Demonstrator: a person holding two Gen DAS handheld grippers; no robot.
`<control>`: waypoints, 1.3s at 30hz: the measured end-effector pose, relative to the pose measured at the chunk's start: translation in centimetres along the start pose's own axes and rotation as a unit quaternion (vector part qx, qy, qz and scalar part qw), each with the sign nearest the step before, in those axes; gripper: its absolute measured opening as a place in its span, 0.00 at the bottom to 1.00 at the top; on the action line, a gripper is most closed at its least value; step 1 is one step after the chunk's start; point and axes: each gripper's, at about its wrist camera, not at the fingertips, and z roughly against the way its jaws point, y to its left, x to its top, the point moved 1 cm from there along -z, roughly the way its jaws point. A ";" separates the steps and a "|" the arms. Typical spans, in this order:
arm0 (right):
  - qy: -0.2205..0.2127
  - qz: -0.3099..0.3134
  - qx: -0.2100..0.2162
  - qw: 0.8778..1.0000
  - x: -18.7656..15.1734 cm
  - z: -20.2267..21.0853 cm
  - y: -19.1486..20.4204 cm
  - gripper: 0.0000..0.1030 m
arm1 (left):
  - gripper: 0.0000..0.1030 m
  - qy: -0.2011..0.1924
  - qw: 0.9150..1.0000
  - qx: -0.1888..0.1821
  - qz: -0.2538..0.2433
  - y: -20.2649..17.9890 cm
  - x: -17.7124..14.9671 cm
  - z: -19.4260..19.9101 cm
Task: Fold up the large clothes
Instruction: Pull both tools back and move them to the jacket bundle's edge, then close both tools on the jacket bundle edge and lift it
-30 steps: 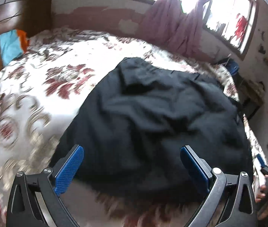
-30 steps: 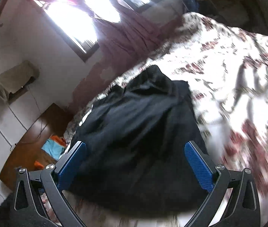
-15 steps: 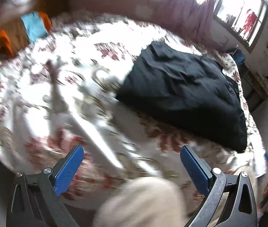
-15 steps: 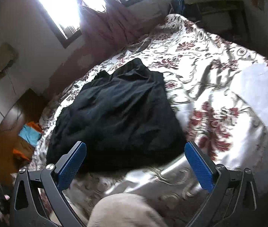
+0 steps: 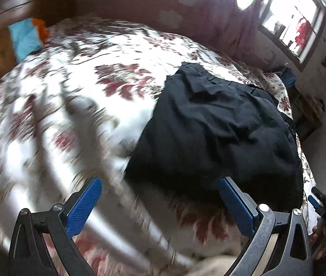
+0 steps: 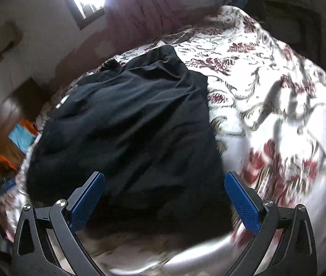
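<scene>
A large black garment [image 5: 218,128] lies folded in a rumpled block on a bed with a white and red floral cover [image 5: 75,96]. It also shows in the right wrist view [image 6: 130,124]. My left gripper [image 5: 160,197] is open and empty, held above the bed's near edge, with the garment's near left corner just beyond its right finger. My right gripper [image 6: 165,195] is open and empty, held just short of the garment's near edge. The right gripper also shows small at the right edge of the left wrist view [image 5: 323,204].
The floral cover [image 6: 277,96] spreads to the right of the garment. A wooden headboard [image 5: 36,7] with blue and orange cloth [image 5: 25,36] stands at the far left. Windows [image 5: 293,25] with a purple curtain [image 5: 222,16] line the back wall. A dark side table [image 5: 307,112] stands at the right.
Both grippers pulled back from over the garment toward the bed's near edge, then moved in again. Both stayed open and empty. The garment lies as before.
</scene>
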 end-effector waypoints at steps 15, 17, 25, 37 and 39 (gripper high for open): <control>0.022 0.000 0.067 0.998 5.8 -8.1 -1.6 0.99 | 1.00 0.084 0.985 -0.144 -0.034 -0.8 8.7 -14.7; 0.034 -0.033 0.097 0.994 5.6 -9.2 -2.1 0.99 | 1.00 0.085 0.985 -0.142 -0.047 -1.3 8.5 -15.3; -0.009 -0.105 0.145 0.984 2.8 -9.3 -2.6 0.99 | 1.00 0.100 0.979 -0.170 -0.053 -1.6 8.4 -16.1; -0.021 -0.126 0.144 0.981 2.0 -8.9 -2.7 0.99 | 1.00 0.153 0.963 -0.212 -0.061 -4.1 7.6 -17.5; -0.008 -0.135 0.139 0.981 2.0 -8.8 -2.6 0.99 | 1.00 0.158 0.963 -0.210 -0.052 -4.3 7.6 -17.5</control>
